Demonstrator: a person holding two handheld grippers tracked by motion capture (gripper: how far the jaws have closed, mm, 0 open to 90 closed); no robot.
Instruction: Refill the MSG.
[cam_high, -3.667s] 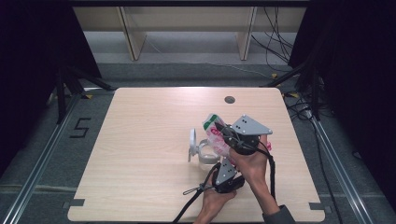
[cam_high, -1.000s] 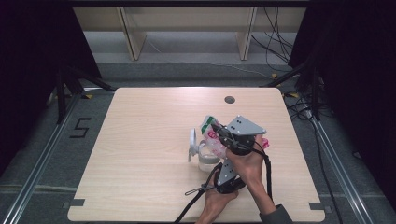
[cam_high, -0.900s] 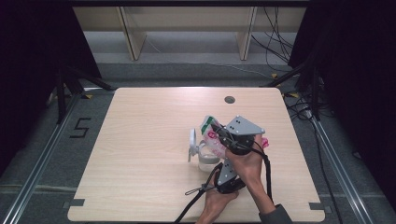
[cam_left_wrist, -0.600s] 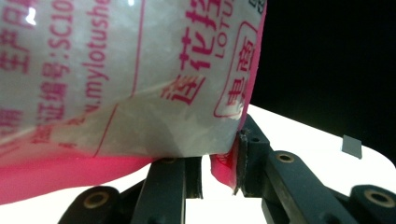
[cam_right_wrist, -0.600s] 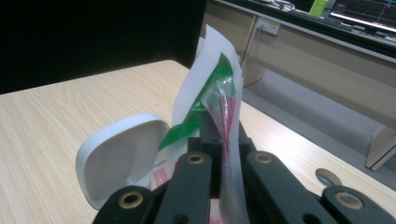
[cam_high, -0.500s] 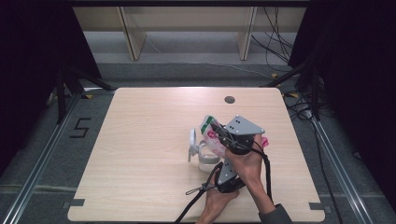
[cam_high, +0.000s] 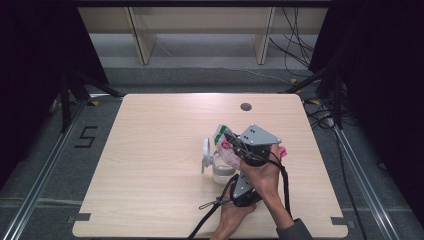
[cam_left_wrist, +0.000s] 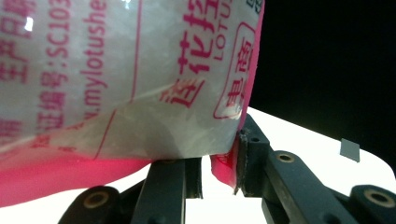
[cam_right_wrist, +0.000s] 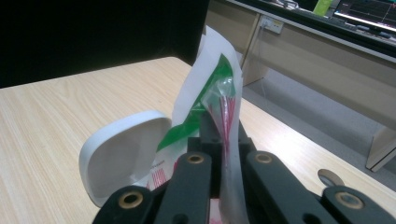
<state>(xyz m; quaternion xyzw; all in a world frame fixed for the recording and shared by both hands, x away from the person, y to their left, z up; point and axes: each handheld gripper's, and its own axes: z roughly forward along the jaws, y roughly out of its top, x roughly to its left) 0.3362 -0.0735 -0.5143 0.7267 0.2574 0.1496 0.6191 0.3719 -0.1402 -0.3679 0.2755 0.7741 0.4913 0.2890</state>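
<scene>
A plastic bag (cam_high: 226, 148) with a green-and-white top, red print and a pink bottom edge is held tilted over a clear container (cam_high: 222, 173) whose white lid (cam_high: 206, 150) stands open. My right gripper (cam_right_wrist: 219, 126) is shut on the bag's top edge (cam_right_wrist: 210, 79), and its grey plate (cam_high: 258, 138) shows from above. My left gripper (cam_left_wrist: 219, 163) is closed on the bag's pink bottom corner (cam_left_wrist: 224, 170), with the printed bag (cam_left_wrist: 116, 70) bulging above its jaws. In the high view the left gripper's body (cam_high: 244, 191) lies below the right hand, its jaws hidden.
The wooden table (cam_high: 160, 165) has wide bare room to the left and behind. A round cable hole (cam_high: 245, 106) lies near the far edge. The arms cross near the front edge, with a black cable (cam_high: 210, 215) trailing there. The white lid (cam_right_wrist: 126, 158) stands beside the bag.
Since the oldest frame the right gripper and the bag have shifted slightly left. Over the last second nothing has visibly moved.
</scene>
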